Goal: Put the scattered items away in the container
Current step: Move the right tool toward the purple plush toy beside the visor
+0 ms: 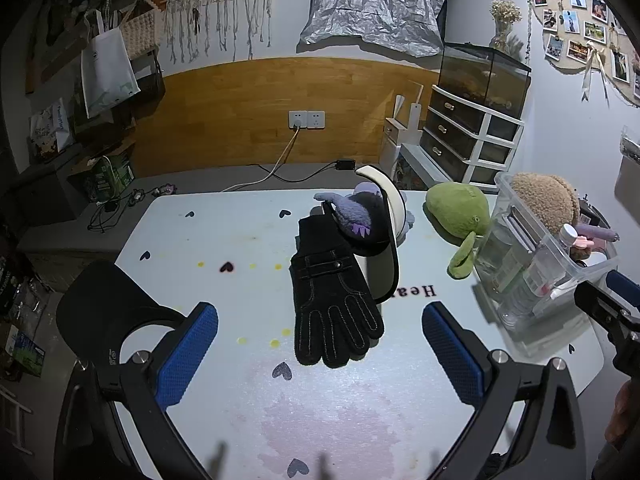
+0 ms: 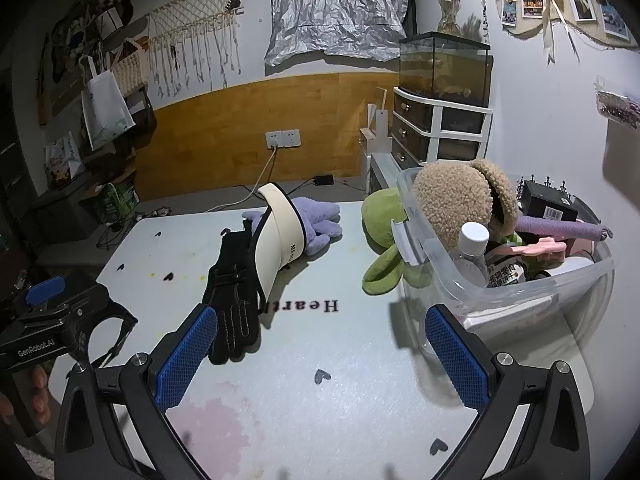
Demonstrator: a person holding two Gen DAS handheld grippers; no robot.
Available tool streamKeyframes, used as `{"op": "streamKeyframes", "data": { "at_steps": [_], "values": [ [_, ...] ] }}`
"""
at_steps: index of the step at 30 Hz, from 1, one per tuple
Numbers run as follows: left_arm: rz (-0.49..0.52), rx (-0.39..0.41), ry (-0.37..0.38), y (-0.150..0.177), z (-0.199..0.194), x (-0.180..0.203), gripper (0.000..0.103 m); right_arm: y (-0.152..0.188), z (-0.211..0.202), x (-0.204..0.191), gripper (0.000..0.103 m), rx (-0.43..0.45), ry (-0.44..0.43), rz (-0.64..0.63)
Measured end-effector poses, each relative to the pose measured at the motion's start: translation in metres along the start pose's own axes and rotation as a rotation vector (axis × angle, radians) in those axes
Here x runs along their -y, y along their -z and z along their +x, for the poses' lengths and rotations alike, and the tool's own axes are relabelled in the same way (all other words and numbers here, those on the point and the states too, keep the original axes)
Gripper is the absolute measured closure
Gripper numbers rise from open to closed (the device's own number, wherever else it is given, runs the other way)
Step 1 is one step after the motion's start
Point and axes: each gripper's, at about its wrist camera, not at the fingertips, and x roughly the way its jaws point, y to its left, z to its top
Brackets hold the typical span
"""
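A black glove lies flat on the white table, fingers toward me. Behind it a white visor cap leans over a purple plush. A green plush rests against the clear plastic container, which holds a tan fuzzy hat, a bottle and other items. My left gripper hovers open just short of the glove's fingertips. My right gripper stands open over bare table, between the glove and the container.
A black cap lies at the table's left corner. The table carries heart prints and a pink stain near me. Beyond the far edge are cables, a drawer unit with a fish tank on it, and bags on the left wall.
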Motion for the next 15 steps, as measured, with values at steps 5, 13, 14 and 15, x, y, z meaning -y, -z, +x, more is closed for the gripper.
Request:
{"op": "streamKeyframes", "data": {
  "at_steps": [5, 13, 14, 15],
  "values": [
    [0.0, -0.002, 0.002, 0.0002, 0.0015, 0.0006, 0.0, -0.0007, 0.0018, 0.0049, 0.0, 0.0, 0.006, -0.003],
    [-0.001, -0.004, 0.006, 0.0006, 0.0039, 0.0016, 0.0, -0.0007, 0.0021, -0.0012, 0.0, -0.002, 0.004, -0.003],
    [-0.001, -0.005, 0.006, 0.0007, 0.0042, 0.0017, 0.0, -0.0008, 0.0025, -0.001, 0.0, -0.003, 0.003, -0.003],
    [-0.001, -0.005, 0.007, 0.0007, 0.0045, 0.0019, 0.0, -0.0011, 0.0031, -0.0014, 0.0, -0.004, 0.002, -0.003]
  ]
}}
